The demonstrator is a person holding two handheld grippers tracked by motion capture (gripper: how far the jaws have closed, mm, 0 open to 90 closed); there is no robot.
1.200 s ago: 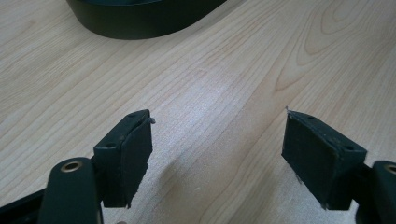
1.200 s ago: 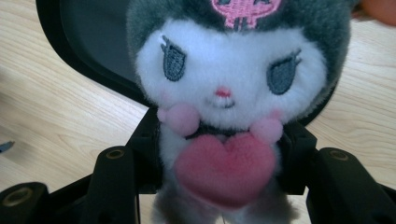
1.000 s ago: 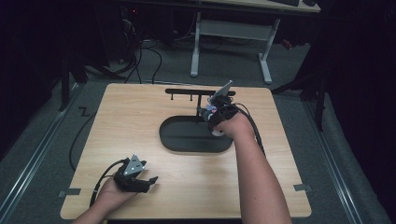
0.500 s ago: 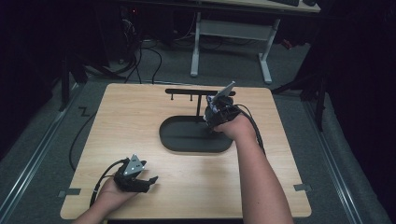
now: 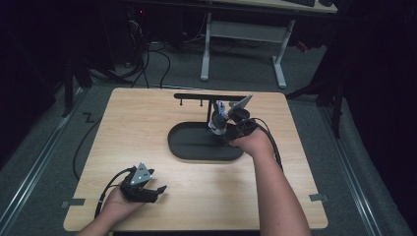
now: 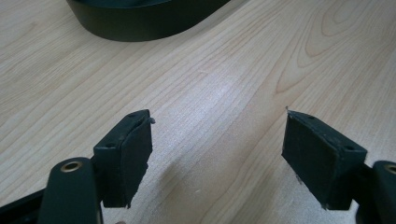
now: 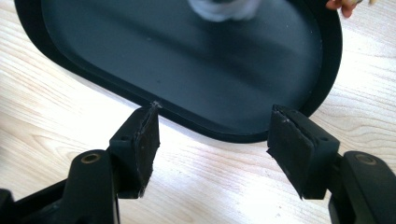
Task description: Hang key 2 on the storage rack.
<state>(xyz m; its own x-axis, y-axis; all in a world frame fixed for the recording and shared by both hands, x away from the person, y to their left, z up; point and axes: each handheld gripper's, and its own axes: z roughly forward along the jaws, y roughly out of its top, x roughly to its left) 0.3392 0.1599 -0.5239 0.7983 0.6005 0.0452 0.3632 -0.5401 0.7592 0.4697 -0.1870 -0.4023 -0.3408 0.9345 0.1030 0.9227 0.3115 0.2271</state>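
A: High view first. Where's everything relative to the black oval plastic tray (image 5: 196,155)?

B: The tray sits mid-table on the light wooden tabletop (image 5: 147,128). A thin black T-shaped metal rack (image 5: 206,96) stands at the tray's far edge. The right gripper (image 5: 227,132) is over the tray's right end, beside a small white rounded object (image 5: 215,125). I'd guess it's there to work that object. The left gripper (image 5: 160,191) is well clear of the tray on the near-left side and rests in the person's palm. It looks parked out of the way.

A: Left gripper view?

B: The left gripper (image 6: 217,149) has its jaws spread wide with only bare wood between them. The tray's wall (image 6: 140,25) is across the top, well apart from the pads, so that gripper is idle.

A: Right gripper view?

B: The right gripper (image 7: 212,144) hangs just over the tray's near rim (image 7: 327,56). Its jaws have just been opening and now stand well apart, with nothing between the pads. The white object (image 7: 219,7) lies inside the tray toward the far side. It's blurred and I can't identify it. It's not gripped or touched. My read is that it either got set down or is about to be picked up, and I can't tell which.

A: Any labels or branding?

B: No readable writing on the tray, rack, grippers or object in any view.
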